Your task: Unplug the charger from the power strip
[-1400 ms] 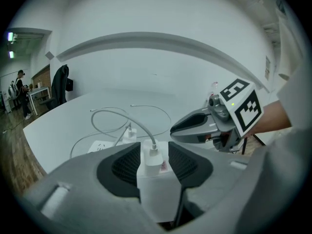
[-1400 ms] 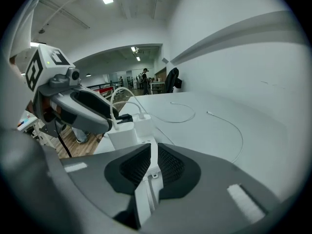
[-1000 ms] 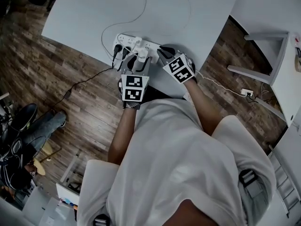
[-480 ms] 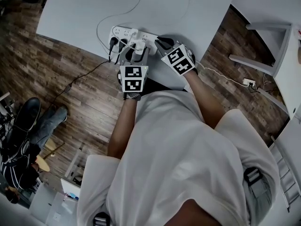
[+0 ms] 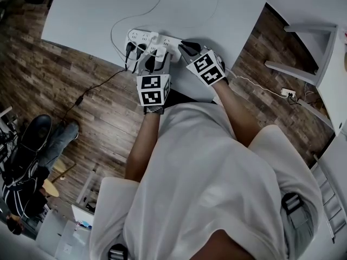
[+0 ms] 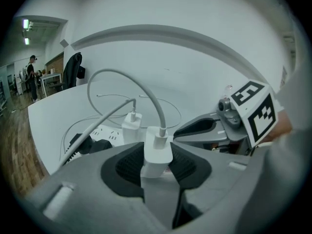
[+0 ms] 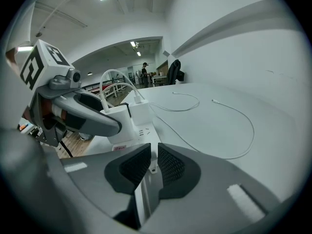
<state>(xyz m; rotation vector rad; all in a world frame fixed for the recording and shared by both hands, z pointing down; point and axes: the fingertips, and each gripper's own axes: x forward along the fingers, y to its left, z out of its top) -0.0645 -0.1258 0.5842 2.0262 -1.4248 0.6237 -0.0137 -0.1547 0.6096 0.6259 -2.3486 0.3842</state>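
White boxy plastic charger (image 6: 157, 152) stands plugged into the long white power strip (image 5: 142, 37) near the edge of the grey table (image 5: 227, 10). The left gripper (image 6: 157, 165) has just been closing, and its dark pads now pinch the charger's sides, so I'd guess the pull goes straight along its long axis, away from the strip. The right gripper (image 7: 152, 164) has its jaws nearly together with nothing in them, over the strip's end.

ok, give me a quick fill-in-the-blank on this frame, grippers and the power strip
1. The left gripper has its jaws on a white ____.
2. That thing is plugged into the power ____ on the table.
3. The right gripper, jaws nearly together, holds ____.

Answers: charger; strip; nothing.

Note: the left jaws have just been closing on the charger.
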